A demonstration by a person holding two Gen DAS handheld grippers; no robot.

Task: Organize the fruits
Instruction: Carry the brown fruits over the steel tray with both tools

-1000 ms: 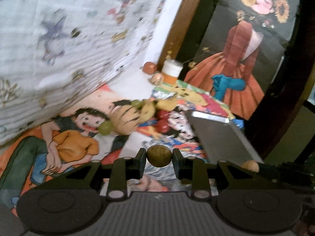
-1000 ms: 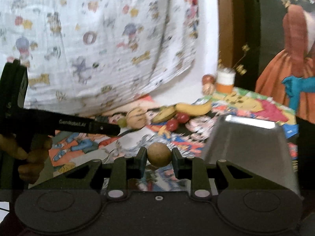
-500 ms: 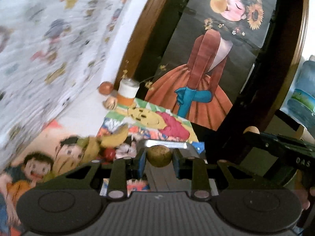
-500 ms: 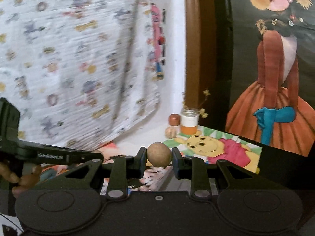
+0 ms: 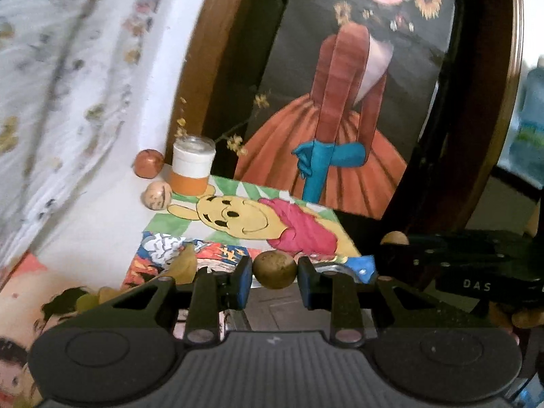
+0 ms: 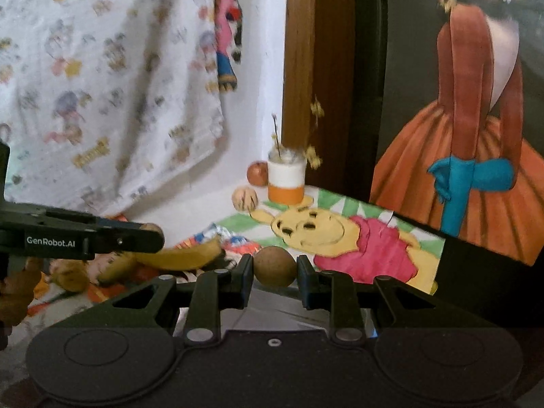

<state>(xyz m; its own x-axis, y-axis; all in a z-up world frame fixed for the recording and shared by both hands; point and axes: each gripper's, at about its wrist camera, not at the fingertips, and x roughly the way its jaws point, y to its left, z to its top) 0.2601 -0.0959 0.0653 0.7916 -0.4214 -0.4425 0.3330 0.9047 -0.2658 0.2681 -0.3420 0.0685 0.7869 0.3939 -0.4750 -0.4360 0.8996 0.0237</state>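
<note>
- Currently the left gripper (image 5: 274,272) is clamped on a small round olive-brown fruit (image 5: 274,269), held above the counter (image 5: 102,224).
- Likewise the right gripper (image 6: 274,268) pinches a round tan-brown fruit (image 6: 274,265).
- Neither fruit is set down yet; a shiny metal tray (image 6: 272,312) lies just below.
- Left over: a yellow banana (image 6: 183,256) and other fruits loose on the counter.

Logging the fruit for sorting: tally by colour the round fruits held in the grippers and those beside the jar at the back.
Brown fruit, held: 2
Red fruit: 1
Beige fruit: 1
Total: 4
</note>
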